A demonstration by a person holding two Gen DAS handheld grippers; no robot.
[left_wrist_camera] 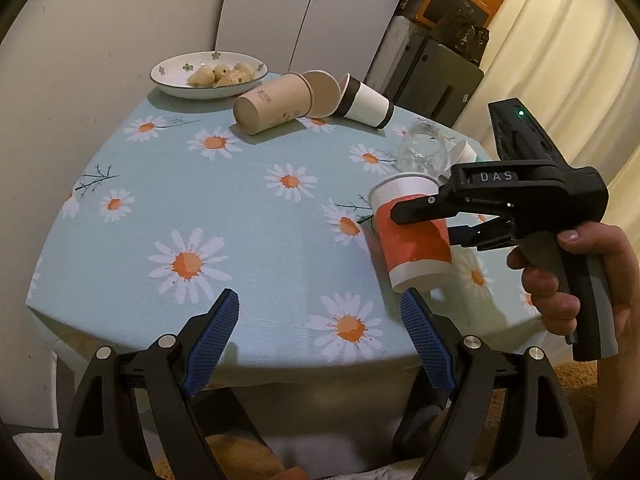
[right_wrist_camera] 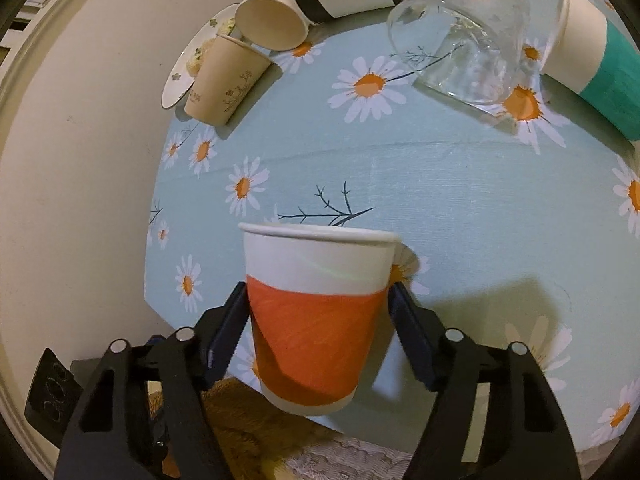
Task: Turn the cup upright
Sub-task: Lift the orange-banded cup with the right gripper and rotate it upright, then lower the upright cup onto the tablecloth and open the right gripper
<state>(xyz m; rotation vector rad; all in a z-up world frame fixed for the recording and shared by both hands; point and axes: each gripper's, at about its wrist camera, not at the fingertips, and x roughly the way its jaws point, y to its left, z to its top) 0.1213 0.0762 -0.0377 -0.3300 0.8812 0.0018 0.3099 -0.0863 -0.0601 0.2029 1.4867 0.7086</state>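
Observation:
An orange and white paper cup (left_wrist_camera: pixel 412 236) is held rim up, slightly tilted, at the right side of the daisy-print table (left_wrist_camera: pixel 248 216). My right gripper (right_wrist_camera: pixel 318 308) is shut on the orange cup (right_wrist_camera: pixel 316 320), one finger on each side of its wall. The right gripper also shows from the side in the left wrist view (left_wrist_camera: pixel 424 220), in a person's hand. My left gripper (left_wrist_camera: pixel 322 316) is open and empty above the table's near edge, its blue pads (left_wrist_camera: pixel 216 332) wide apart.
Lying on their sides at the back: a brown paper cup (left_wrist_camera: pixel 272 104), a second brown cup (left_wrist_camera: pixel 322 92) and a black-and-white cup (left_wrist_camera: pixel 366 102). A glass (right_wrist_camera: pixel 460 36) and a teal cup (right_wrist_camera: pixel 600 68) lie at the right. A plate of food (left_wrist_camera: pixel 208 74) stands at the back.

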